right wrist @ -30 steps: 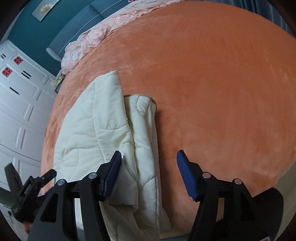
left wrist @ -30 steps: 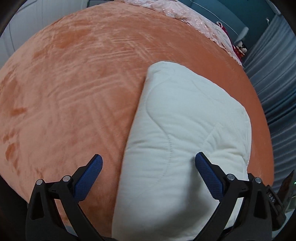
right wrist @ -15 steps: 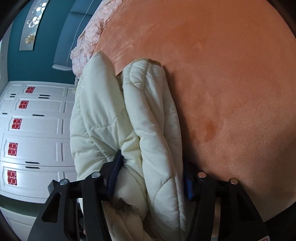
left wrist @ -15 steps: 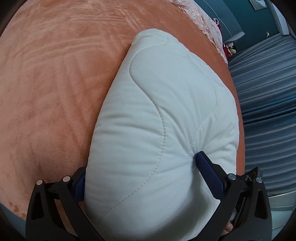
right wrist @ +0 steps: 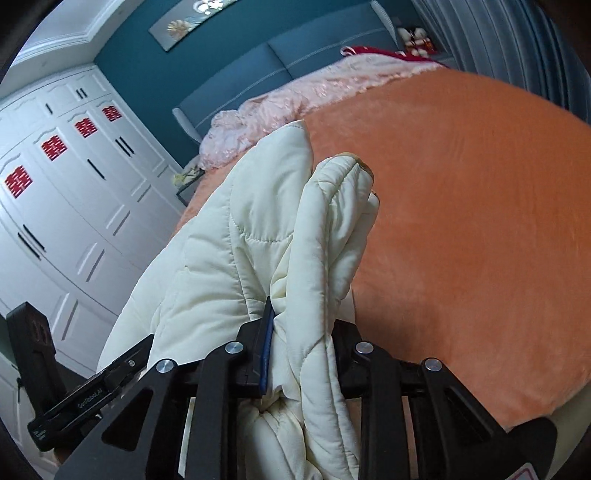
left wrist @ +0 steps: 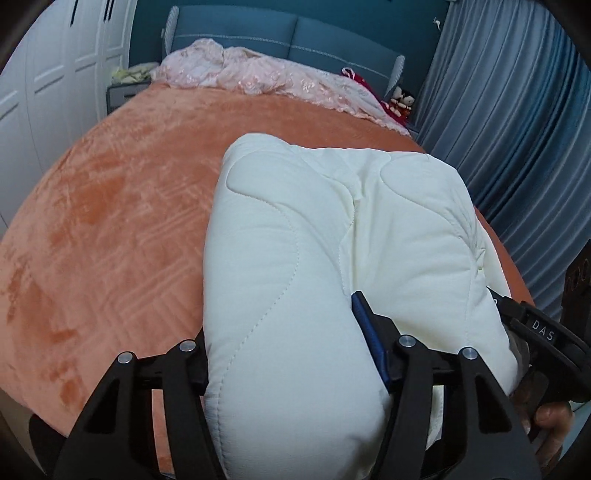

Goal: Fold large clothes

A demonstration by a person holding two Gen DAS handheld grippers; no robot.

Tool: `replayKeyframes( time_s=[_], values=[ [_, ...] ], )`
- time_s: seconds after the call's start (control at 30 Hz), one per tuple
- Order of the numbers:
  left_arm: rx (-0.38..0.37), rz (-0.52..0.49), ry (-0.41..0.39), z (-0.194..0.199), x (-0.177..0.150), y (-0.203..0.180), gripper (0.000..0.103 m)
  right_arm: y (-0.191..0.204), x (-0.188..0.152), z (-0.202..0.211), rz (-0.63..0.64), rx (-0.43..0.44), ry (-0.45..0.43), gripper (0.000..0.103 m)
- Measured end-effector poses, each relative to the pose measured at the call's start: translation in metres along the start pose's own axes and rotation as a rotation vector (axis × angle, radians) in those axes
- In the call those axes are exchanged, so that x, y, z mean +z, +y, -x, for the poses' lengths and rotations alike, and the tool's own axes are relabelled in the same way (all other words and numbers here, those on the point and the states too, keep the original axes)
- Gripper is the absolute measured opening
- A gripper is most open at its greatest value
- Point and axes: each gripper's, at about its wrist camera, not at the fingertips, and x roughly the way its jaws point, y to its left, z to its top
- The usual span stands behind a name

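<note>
1. Left wrist view: cream quilted comforter (left wrist: 314,280), folded into a thick bundle, lying on the orange bedspread (left wrist: 110,236) at the right half of the bed. Long axis running from the near edge away toward the far headboard (left wrist: 288,35), rounded folded end pointing far-left.
2. Left claw (left wrist: 280,343) pinching the near end of the bundle; blue pad of the right finger (left wrist: 367,332) pressed into a crease, left finger almost wholly buried behind the padding. Near end of the bundle cut off by the bottom of the frame between the black arms.
3. At the lower right, part of the other tool and a bit of hand, mostly cropped. Far off, pink lace bedding (left wrist: 258,79) across the head of the bed, grey-blue curtains (left wrist: 517,147) on the right, white wardrobe doors (left wrist: 48,92) on the left.
4. Right wrist view: same comforter (right wrist: 258,236) seen edge-on, several stacked layers showing, long axis again leading away from the camera toward the far pink bedding (right wrist: 295,103). Far corners lifted and pointing up and away.
5. Right claw (right wrist: 301,332) pressed together on a narrower fold of layers; blue pad of the left finger (right wrist: 266,343) visible, right pad hidden behind fabric. Rest of the bundle spilling left over the claw's arm and hiding the bed beneath. Lower layers lost in shadow between the arms.
6. Orange bedspread (right wrist: 480,221) to the right, blurred. White wardrobe (right wrist: 66,192) with red emblems on the left.
</note>
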Motion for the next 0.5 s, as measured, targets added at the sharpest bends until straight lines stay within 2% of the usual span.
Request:
replayKeyframes(
  time_s=[0.13, 0.5],
  values=[
    [-0.043, 0.025, -0.073, 0.033, 0.016, 0.008, 0.057, 0.029, 0.013, 0.026, 0.054, 0.028, -0.079, 0.023],
    [-0.056, -0.023, -0.254, 0.101, 0.043, 0.009, 0.057, 0.083, 0.031, 0.084, 0.169, 0.068, -0.237, 0.023]
  ],
)
